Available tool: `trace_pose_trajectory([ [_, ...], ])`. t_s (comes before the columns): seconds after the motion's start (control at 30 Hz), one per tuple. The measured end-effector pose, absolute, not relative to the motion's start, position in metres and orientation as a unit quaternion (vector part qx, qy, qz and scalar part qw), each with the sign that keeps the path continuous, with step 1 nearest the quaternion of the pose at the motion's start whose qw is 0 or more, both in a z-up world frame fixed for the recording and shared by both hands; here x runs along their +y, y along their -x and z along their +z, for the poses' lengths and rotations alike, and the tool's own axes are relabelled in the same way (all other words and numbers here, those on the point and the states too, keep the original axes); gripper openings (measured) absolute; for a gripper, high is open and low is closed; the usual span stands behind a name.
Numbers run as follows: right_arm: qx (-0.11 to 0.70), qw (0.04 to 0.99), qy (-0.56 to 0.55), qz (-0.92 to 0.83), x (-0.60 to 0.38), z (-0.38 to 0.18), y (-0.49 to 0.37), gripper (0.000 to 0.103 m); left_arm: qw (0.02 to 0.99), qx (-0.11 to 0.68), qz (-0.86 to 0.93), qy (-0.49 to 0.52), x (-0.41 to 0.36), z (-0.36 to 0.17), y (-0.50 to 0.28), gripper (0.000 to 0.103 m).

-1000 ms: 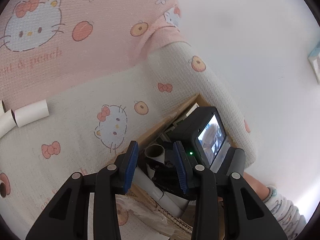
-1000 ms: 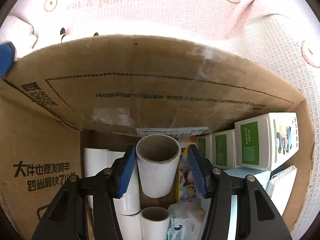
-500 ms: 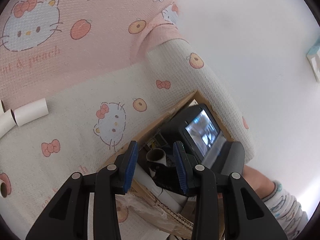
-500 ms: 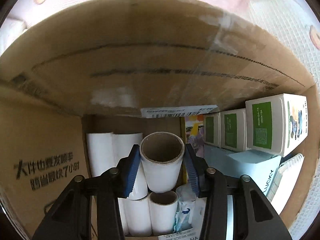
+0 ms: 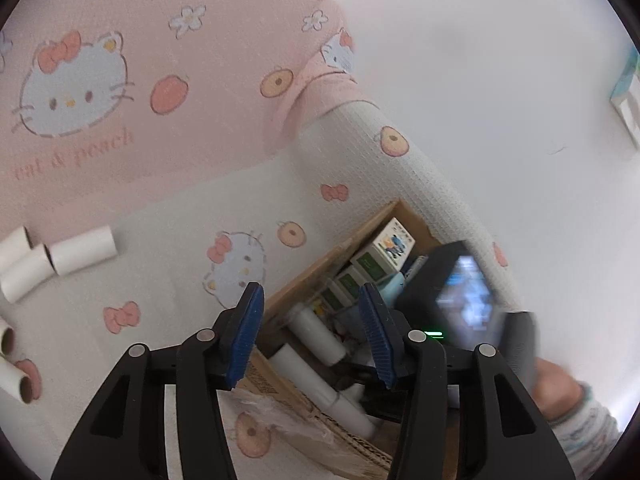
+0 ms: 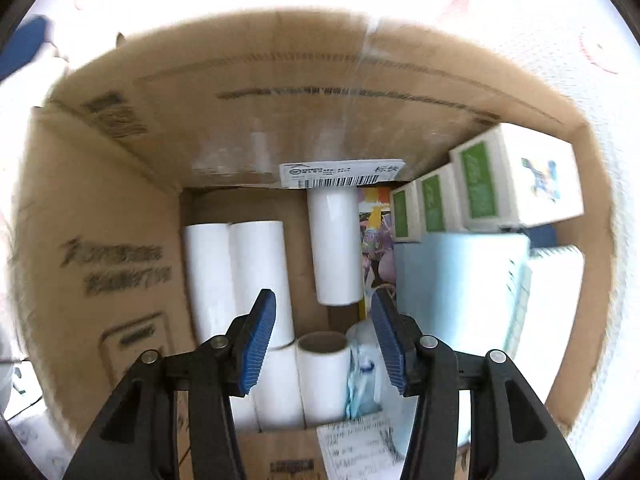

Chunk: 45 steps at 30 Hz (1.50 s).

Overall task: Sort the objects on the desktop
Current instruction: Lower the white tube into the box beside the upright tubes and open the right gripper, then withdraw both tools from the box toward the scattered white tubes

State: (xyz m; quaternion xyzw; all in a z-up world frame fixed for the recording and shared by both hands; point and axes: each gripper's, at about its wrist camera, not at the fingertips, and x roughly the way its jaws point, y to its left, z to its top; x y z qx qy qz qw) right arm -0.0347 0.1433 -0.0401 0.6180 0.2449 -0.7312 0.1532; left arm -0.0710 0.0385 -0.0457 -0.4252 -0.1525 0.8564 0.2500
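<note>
My right gripper (image 6: 324, 334) is open and empty, held above the open cardboard box (image 6: 100, 216). A white paper tube (image 6: 335, 248) lies on the box floor just past the fingers, apart from them. Several more white tubes (image 6: 240, 272) lie at the left of the box, one (image 6: 323, 376) right under the gripper. My left gripper (image 5: 310, 334) is open and empty, hovering over the box (image 5: 332, 252). The right gripper's body (image 5: 460, 300) shows there, blurred. Loose tubes (image 5: 82, 244) lie on the cloth at the left.
White boxes with green labels (image 6: 516, 176) stand at the box's right, next to a pale blue pack (image 6: 452, 280) and a notebook (image 6: 556, 292). A Hello Kitty cloth (image 5: 160, 216) covers the surface, with a pink fabric (image 5: 120, 80) behind. More tubes (image 5: 12, 372) lie at the left edge.
My right gripper opened and let go of the paper tube, which now lies on the box floor. The gripper has drawn back. The left gripper shifted slightly over the box.
</note>
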Motion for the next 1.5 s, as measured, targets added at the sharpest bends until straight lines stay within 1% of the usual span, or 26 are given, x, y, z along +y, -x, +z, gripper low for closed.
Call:
trace_pose_trajectory([
  [0.03, 0.234, 0.157, -0.609, -0.741, 0.146, -0.029, 0.028, 0.048, 0.247, -0.147, 0.861, 0.420, 0.040, -0.045, 0.067, 0.054],
  [0.17, 0.183, 0.176, -0.580, -0.774, 0.148, 0.014, 0.007, 0.059, 0.249, -0.137, 0.866, 0.410, 0.046, -0.043, 0.057, 0.055],
  [0.23, 0.171, 0.176, -0.564, -0.788, 0.163, 0.031, -0.004, 0.059, 0.249, -0.132, 0.870, 0.406, 0.049, -0.042, 0.050, 0.059],
  [0.33, 0.177, 0.169, -0.543, -0.803, 0.140, 0.048, 0.025, 0.060, 0.244, -0.131, 0.874, 0.400, 0.049, -0.041, 0.042, 0.064],
  [0.47, 0.203, 0.161, -0.517, -0.816, 0.122, 0.011, 0.026, 0.060, 0.239, -0.143, 0.876, 0.395, 0.042, -0.043, 0.032, 0.068],
  [0.7, 0.220, 0.165, -0.506, -0.818, 0.105, 0.007, 0.010, 0.060, 0.229, -0.180, 0.869, 0.399, 0.027, -0.058, 0.023, 0.070],
  [0.8, 0.227, 0.142, -0.496, -0.826, 0.103, -0.001, 0.010, 0.060, 0.236, -0.197, 0.862, 0.404, 0.025, -0.067, 0.018, 0.070],
  [0.93, 0.227, 0.103, -0.497, -0.831, 0.102, -0.018, 0.010, 0.060, 0.242, -0.180, 0.864, 0.404, 0.028, -0.072, 0.011, 0.070],
  [1.1, 0.256, 0.064, -0.482, -0.836, 0.095, -0.018, 0.000, 0.060, 0.251, -0.182, 0.869, 0.386, 0.022, -0.074, -0.001, 0.070],
  [1.3, 0.265, 0.076, -0.423, -0.863, 0.085, -0.002, -0.019, 0.060, 0.240, -0.175, 0.886, 0.356, -0.001, -0.079, -0.016, 0.070],
  [1.43, 0.263, 0.111, -0.379, -0.881, 0.069, 0.003, -0.033, 0.060, 0.226, -0.183, 0.891, 0.349, -0.024, -0.087, -0.024, 0.070],
  [1.5, 0.275, 0.126, -0.361, -0.882, 0.059, 0.002, -0.040, 0.060, 0.212, -0.188, 0.891, 0.354, -0.038, -0.092, -0.026, 0.070],
])
